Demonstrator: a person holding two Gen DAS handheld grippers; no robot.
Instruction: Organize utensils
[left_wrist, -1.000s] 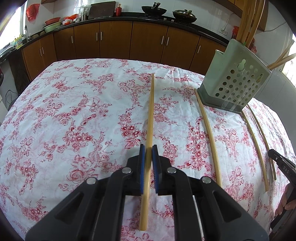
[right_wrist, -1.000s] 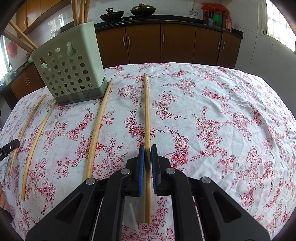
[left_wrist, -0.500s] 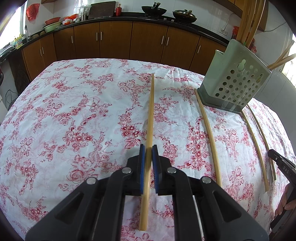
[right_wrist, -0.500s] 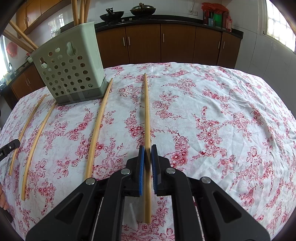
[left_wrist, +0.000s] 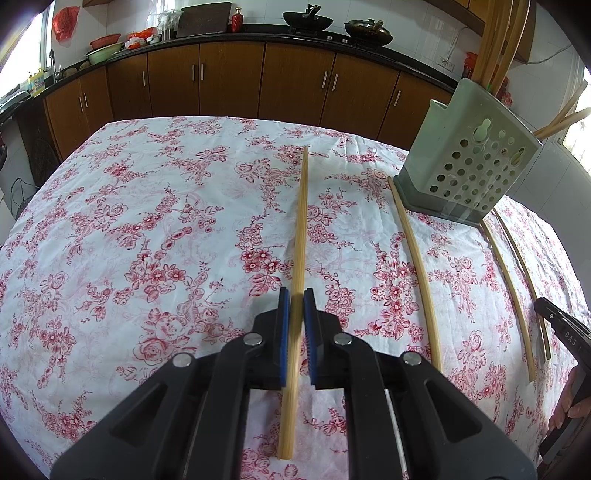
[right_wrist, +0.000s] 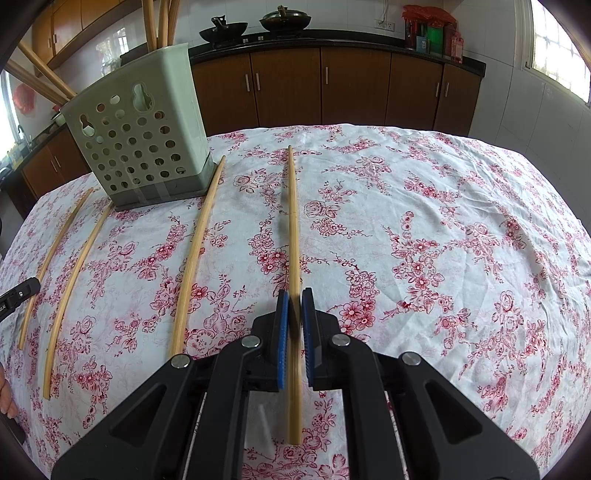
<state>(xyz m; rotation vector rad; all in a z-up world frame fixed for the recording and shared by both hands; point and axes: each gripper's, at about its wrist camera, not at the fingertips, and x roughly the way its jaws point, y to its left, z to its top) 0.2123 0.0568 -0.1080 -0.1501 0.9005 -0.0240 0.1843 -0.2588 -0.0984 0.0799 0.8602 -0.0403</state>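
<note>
Four bamboo chopsticks lie lengthwise on the flowered tablecloth (left_wrist: 129, 240). My left gripper (left_wrist: 296, 295) is shut on the leftmost chopstick (left_wrist: 301, 229), gripping it near its close end. My right gripper (right_wrist: 294, 295) is shut on the rightmost chopstick (right_wrist: 293, 221) in the same way. Two loose chopsticks (right_wrist: 195, 251) (right_wrist: 74, 288) lie between them. A pale green perforated holder (left_wrist: 469, 173) (right_wrist: 147, 140) stands at the back between those two, with several chopsticks upright in it. Each view catches the other gripper at its edge (left_wrist: 554, 321) (right_wrist: 22, 291).
Brown kitchen cabinets (left_wrist: 229, 81) and a dark counter with two woks (left_wrist: 306, 18) run behind the table. The table's far edge curves just before them. A person's fingers (left_wrist: 569, 410) show at the lower right in the left wrist view.
</note>
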